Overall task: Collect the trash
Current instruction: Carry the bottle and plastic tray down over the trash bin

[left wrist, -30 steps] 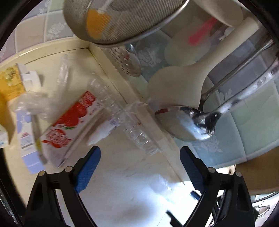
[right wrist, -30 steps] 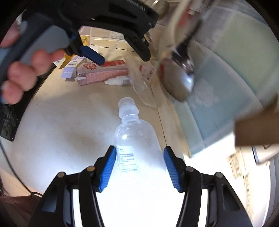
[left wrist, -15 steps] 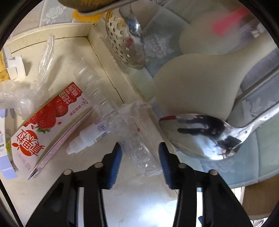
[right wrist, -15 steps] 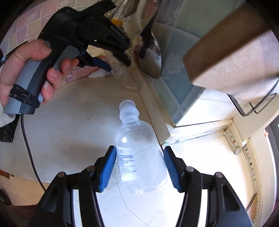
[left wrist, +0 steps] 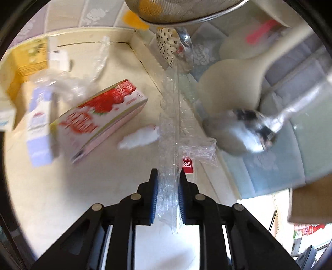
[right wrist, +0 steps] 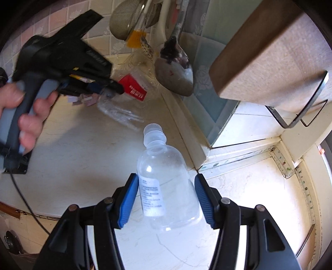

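Squeezing the clear plastic tray (left wrist: pixel 169 145), the left gripper (left wrist: pixel 168 192) has just been closing its jaws on the near end; it stretches toward twelve o'clock. The right gripper (right wrist: pixel 166 197) holds the bottle (right wrist: pixel 166 182).

Mesh strainer (left wrist: pixel 182 10) hangs at top centre of left view, perforated skimmer (left wrist: pixel 169 48) just below it. Big steel ladle (left wrist: pixel 244 128) at mid right, blurred, in front of cream utensil (left wrist: pixel 228 83). Wall tiles (left wrist: pixel 280 162) pale blue w/ flower print. In right view, wooden board (right wrist: pixel 269 52) at upper right, in wire holder (right wrist: pixel 300 112).
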The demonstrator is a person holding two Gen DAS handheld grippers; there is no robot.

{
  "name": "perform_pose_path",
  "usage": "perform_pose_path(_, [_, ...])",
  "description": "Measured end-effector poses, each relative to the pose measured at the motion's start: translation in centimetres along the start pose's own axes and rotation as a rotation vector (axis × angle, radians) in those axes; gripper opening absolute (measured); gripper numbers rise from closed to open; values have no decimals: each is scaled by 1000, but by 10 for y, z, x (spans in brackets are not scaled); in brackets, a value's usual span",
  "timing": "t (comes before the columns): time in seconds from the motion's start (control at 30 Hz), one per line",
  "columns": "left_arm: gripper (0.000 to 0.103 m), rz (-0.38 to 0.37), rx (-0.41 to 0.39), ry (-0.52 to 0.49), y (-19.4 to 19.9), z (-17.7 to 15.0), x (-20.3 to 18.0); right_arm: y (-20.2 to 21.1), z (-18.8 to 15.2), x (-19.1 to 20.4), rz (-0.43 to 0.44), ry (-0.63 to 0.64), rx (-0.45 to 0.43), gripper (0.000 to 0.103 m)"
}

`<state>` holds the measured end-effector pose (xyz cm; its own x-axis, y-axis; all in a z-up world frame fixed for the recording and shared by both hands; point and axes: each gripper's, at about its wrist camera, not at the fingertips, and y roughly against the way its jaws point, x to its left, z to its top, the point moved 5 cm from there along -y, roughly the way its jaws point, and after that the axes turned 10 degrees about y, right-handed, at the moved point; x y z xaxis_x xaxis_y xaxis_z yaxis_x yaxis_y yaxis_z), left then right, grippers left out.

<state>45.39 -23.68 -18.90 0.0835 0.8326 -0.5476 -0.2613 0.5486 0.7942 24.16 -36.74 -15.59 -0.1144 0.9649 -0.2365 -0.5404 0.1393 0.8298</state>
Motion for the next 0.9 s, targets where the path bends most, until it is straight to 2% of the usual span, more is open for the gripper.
perform_pose_path(0.33, [15, 77, -37, -18, 72, -75, 31, 20, -9, 11, 84, 23, -42, 55])
perform_pose_path(0.53, [15, 111, -41, -33, 124, -130, 48, 38, -16, 26, 179, 2, -51, 55])
perform_pose_path(0.7, [15, 127, -42, -102, 175, -178, 58, 62, -26, 48, 222, -33, -62, 55])
perform_pose_path(0.9, [15, 124, -31, -185, 215, -229, 75, 99, -50, 90, 210, -67, -60, 55])
